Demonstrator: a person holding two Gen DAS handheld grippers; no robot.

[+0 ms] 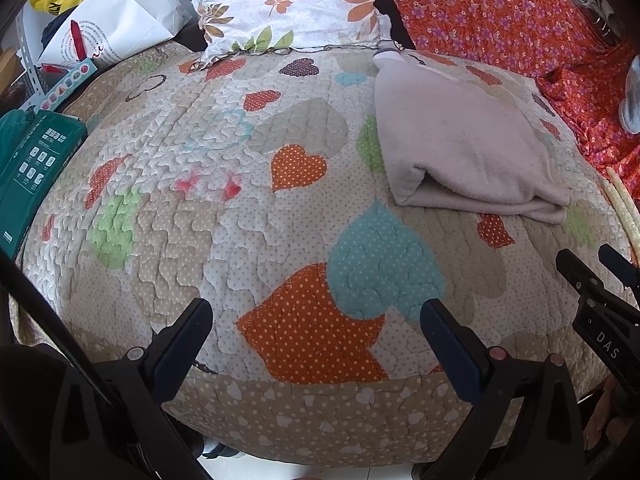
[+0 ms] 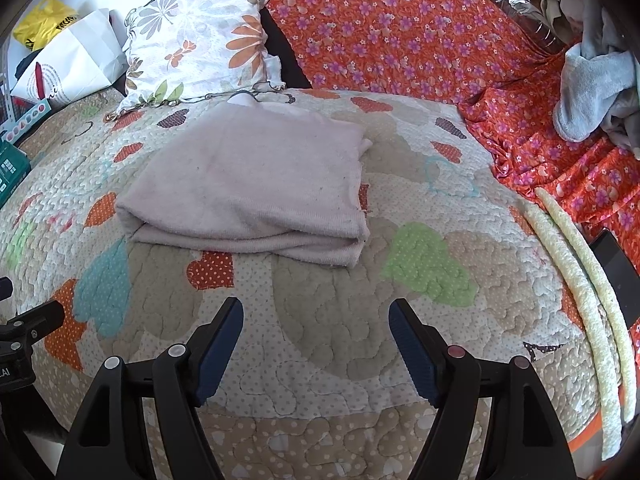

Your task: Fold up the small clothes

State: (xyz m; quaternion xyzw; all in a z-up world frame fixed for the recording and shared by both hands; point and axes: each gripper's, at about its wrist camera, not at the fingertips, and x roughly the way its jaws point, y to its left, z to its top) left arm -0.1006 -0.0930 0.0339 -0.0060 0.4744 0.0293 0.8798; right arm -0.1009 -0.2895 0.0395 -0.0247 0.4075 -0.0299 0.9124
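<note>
Right claw (image 2: 316, 344) open | folded garment (image 2: 248, 196) flat, long axis crosswise, fold nearest

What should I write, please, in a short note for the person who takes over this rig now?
Left gripper: jaws open, holding nothing, above the heart quilt.
Right gripper: jaws open, holding nothing, near the quilt's front edge.
Pale pink garment: lies folded on the quilt, in front of the floral pillow.
Done: this piece looks folded.
Left: probably the unfolded grey clothes at far right.
</note>
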